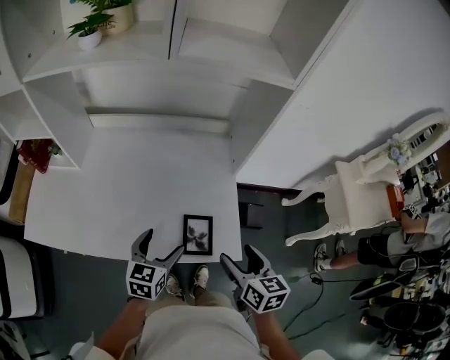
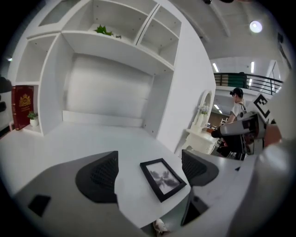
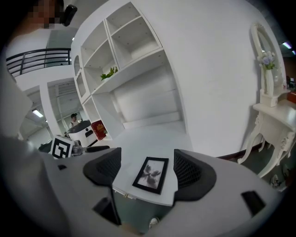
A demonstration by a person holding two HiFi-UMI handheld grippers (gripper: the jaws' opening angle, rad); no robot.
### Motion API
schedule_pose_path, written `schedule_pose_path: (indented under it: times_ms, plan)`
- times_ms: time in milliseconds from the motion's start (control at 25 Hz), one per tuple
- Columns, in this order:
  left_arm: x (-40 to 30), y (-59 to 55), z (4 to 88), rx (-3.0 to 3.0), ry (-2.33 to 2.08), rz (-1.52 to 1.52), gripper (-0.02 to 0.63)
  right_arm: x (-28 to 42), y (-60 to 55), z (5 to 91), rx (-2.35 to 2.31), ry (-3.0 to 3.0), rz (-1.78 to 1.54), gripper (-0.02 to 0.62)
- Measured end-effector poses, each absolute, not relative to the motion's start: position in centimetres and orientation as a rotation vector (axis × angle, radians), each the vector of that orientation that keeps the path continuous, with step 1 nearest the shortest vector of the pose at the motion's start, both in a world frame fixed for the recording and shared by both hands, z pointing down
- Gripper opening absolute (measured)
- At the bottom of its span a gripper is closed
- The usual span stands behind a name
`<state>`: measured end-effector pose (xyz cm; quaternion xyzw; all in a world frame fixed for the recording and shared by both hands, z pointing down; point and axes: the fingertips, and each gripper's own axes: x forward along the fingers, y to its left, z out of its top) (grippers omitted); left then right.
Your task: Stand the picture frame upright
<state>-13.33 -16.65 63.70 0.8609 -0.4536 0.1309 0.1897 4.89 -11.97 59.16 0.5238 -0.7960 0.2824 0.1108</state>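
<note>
A small black picture frame (image 1: 197, 234) holding a grey floral print lies flat on the white desk (image 1: 133, 190), close to its front right corner. The same frame (image 2: 163, 178) shows between the jaws in the left gripper view, and again as the frame (image 3: 151, 174) in the right gripper view. My left gripper (image 1: 161, 248) hovers at the desk's front edge, just left of the frame, open and empty. My right gripper (image 1: 238, 256) hangs off the desk edge to the frame's right, open too. Neither touches the frame.
White shelving (image 1: 176, 49) rises behind the desk, with a potted plant (image 1: 98, 21) on an upper shelf and a red book (image 1: 34, 153) in a left cubby. An ornate white table (image 1: 365, 190) stands to the right; a person (image 1: 394, 242) sits beyond it.
</note>
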Motion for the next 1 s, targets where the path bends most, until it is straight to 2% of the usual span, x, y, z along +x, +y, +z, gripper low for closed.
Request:
schedule_pose_path:
  times_ms: [160,440,760,880,1000]
  plan:
    - [-11.8,-18.4,67.8,2.324,-1.221,0.476,0.418,4.7,-14.1,64.3,1.42,-2.303,0.963,0.325]
    - [-8.6,-19.6,73.0,2.209,-1.137,0.694,0.34,3.7,-16.9,73.0,1.241,-2.137,1.074,0.298]
    - [-7.7,-20.6,76.5,2.059,-1.065,0.803,0.216,2.7,-18.8,77.4,1.117,-2.013,1.069,0.25]
    - [-7.6,-20.8,77.2,2.023,-1.039,0.84,0.207,2.6,-19.1,78.2,1.095,-1.977,1.096,0.249]
    - [-7.4,-20.9,77.6,2.003,-1.035,0.873,0.199,2.5,-19.4,78.6,1.097,-1.954,1.102,0.216]
